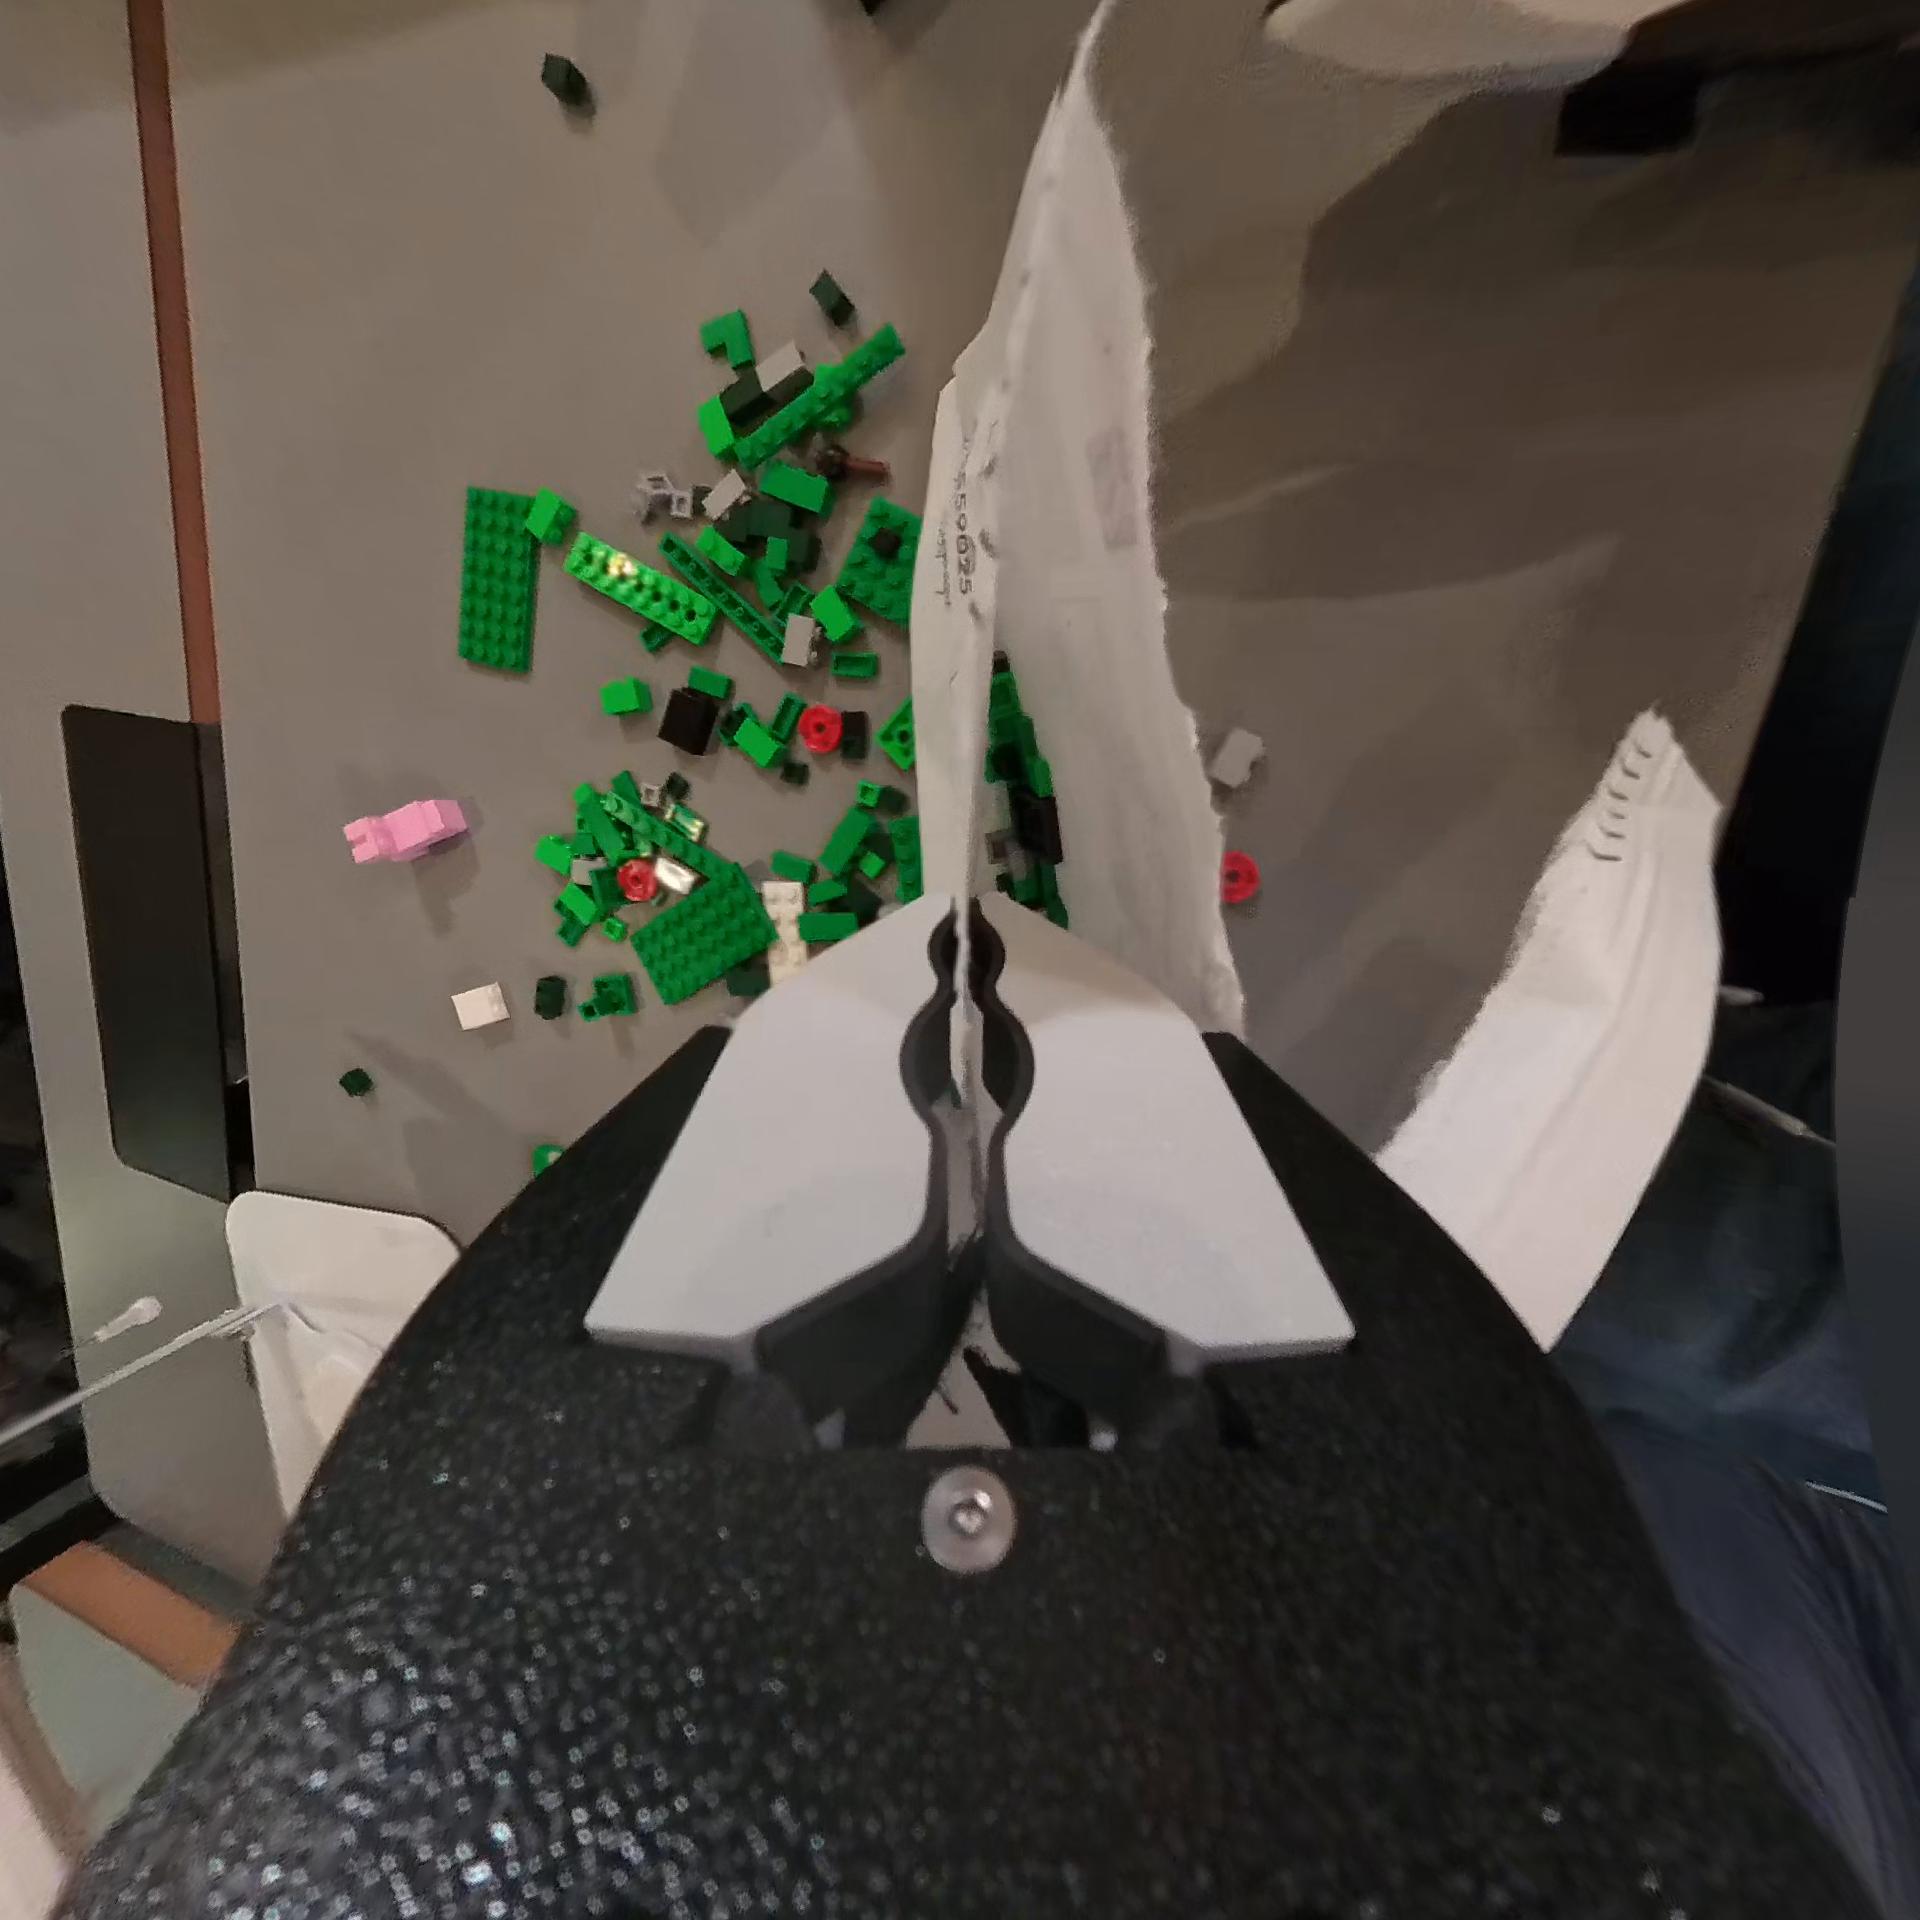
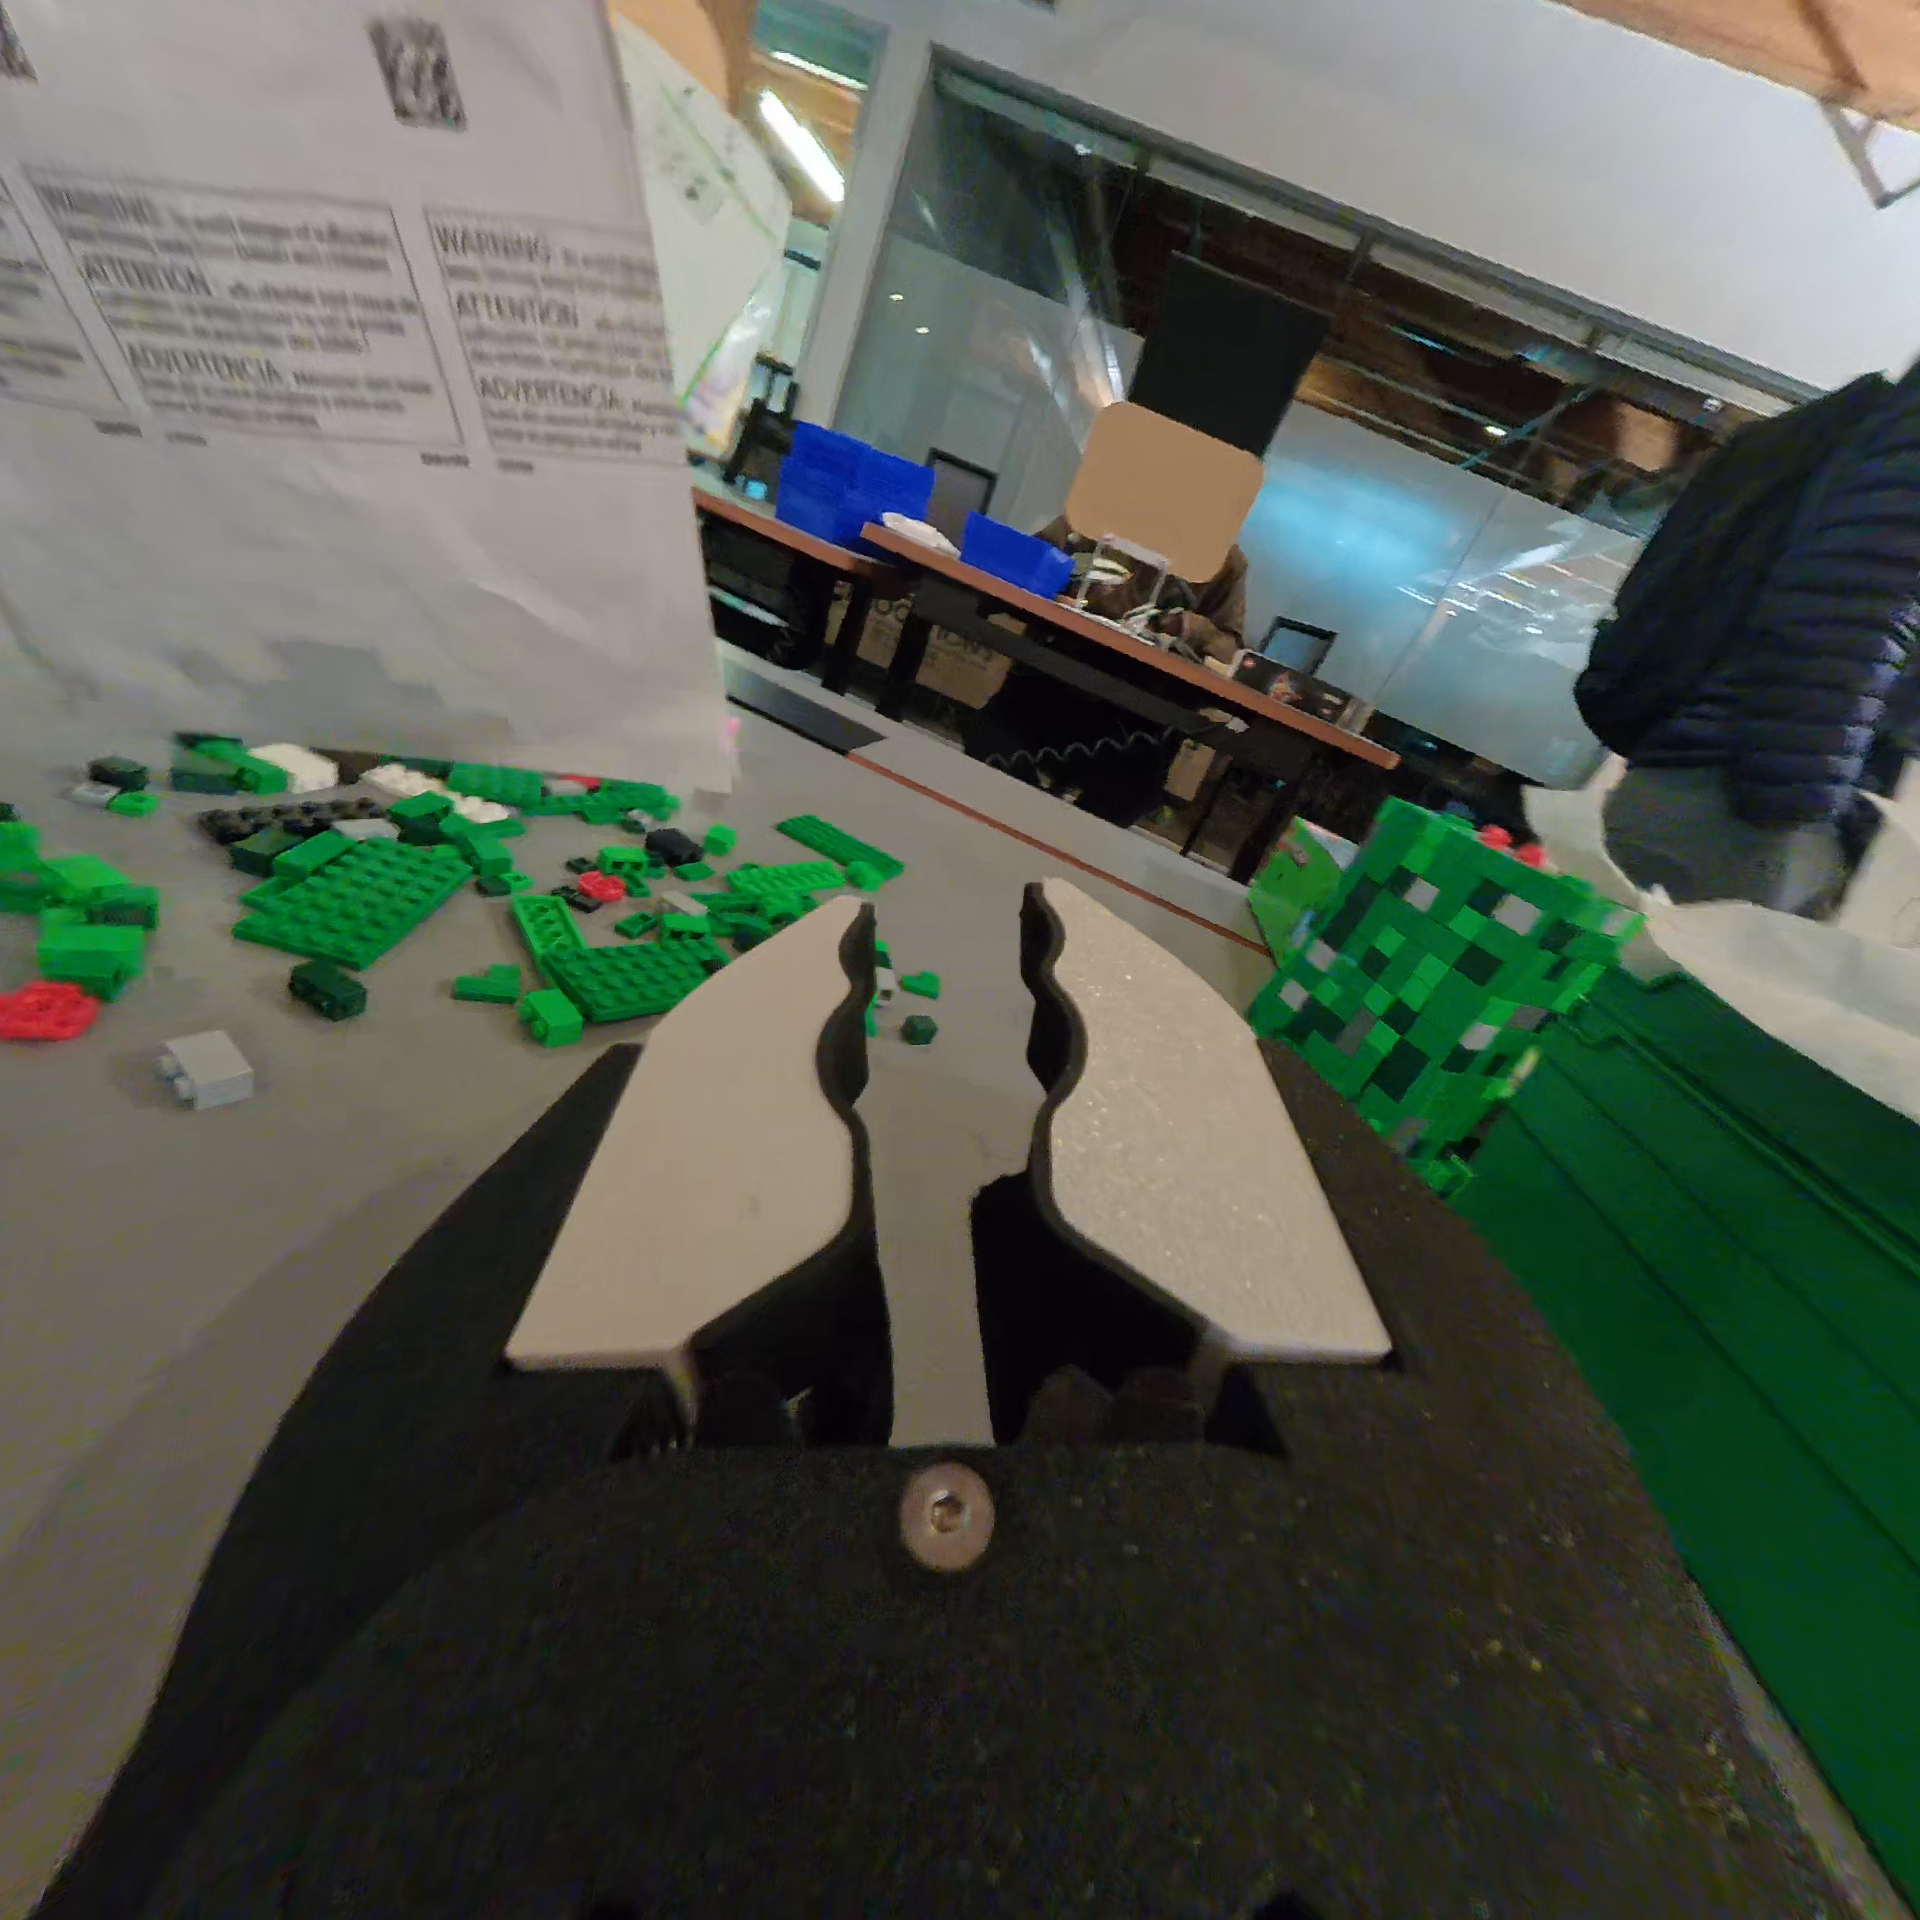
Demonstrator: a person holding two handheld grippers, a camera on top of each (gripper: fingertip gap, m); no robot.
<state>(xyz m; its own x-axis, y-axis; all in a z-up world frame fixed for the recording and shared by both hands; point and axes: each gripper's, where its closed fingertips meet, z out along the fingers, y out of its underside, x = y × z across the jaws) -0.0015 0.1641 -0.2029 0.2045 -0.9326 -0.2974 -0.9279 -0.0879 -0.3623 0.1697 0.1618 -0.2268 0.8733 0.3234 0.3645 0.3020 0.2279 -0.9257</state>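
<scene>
Between the pressed-together jaws of the left gripper (image 1: 971,925) a white paper bag (image 1: 1049,582) is pinched by its thin edge, the sheet rising straight up from the tips and curling off to their right. Below and to the left of those tips, green bricks (image 1: 727,727) lie scattered on the grey table (image 1: 364,416), with a pink brick figure (image 1: 405,828) well out to the left and a red round piece (image 1: 1236,875) just right of the hanging paper. Judging by how little paper sits in the jaws, the hold looks slight; a steady pinch and no sideways twist would suit a sheet this limp, which probably tears or slips if jerked.

The right gripper (image 2: 945,935) holds nothing; its jaws stand spread, low over the table, with bare grey surface between them. Just ahead of its tips lie a few small green studs (image 2: 920,1029); left of the left jaw sits a green plate (image 2: 623,977), farther left a grey brick (image 2: 208,1068). The printed face of the bag hangs above and left of the jaws, its lower edge near the bricks, though whether it touches them cannot be told. Right of the right jaw stands a built green block figure (image 2: 1444,977) beside a green box (image 2: 1714,1299). A person (image 2: 1174,613) sits at a desk far beyond
</scene>
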